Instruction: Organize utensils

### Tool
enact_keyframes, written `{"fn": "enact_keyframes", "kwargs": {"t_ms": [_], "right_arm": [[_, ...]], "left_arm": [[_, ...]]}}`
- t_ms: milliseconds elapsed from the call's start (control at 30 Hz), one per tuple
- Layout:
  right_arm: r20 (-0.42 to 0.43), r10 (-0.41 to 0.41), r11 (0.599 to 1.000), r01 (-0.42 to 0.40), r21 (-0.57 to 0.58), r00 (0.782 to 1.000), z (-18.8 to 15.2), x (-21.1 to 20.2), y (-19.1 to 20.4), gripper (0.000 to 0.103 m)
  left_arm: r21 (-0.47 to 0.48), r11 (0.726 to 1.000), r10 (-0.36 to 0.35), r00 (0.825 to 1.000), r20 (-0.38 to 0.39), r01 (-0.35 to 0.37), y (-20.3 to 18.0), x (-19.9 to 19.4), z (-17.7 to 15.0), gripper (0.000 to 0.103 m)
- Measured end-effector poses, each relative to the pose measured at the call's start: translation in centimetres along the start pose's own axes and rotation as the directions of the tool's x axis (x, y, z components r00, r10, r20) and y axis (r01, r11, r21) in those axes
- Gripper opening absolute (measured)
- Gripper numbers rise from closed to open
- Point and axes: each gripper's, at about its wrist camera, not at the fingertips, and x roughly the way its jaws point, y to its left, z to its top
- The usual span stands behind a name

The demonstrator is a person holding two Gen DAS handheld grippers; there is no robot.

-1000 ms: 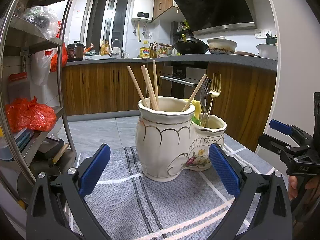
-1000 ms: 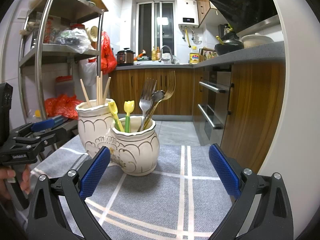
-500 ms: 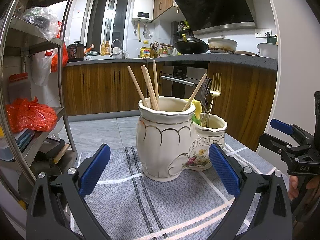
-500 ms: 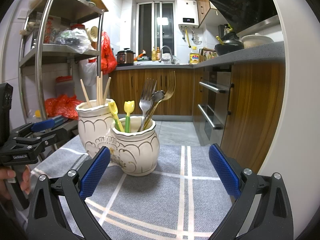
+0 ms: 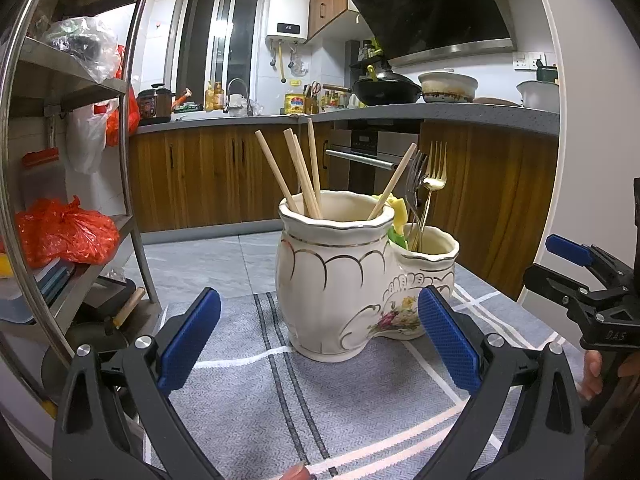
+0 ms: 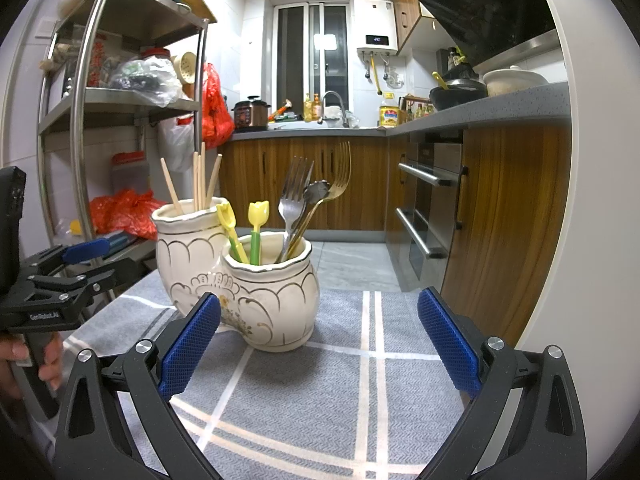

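The left black plastic two-finger gripper (image 5: 319, 342) has triangular cut-outs in its arms, silver round screw heads at the joints, and blue cross-hatched rubber pads (image 5: 447, 341) on its fingertips. The right black plastic two-finger gripper (image 6: 319, 342) is built the same way, with blue textured pads (image 6: 448, 343) and shiny silver screws. Seen from the side in the other camera, each tool shows a flat blue pad on a black hinged frame with small white lettering, and a hand (image 6: 24, 364) wraps its dark handle.
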Motion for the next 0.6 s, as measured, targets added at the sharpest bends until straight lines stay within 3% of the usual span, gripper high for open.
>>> {"fn": "enact_keyframes", "kwargs": {"t_ms": [600], "right_arm": [[0.000,0.000,1.000,0.000,0.000,1.000,0.00,0.02,0.02,0.098]], "left_arm": [[-0.004,1.000,0.013,1.000,-0.005,-0.013,-0.13,0.00,0.12,0.097]]}}
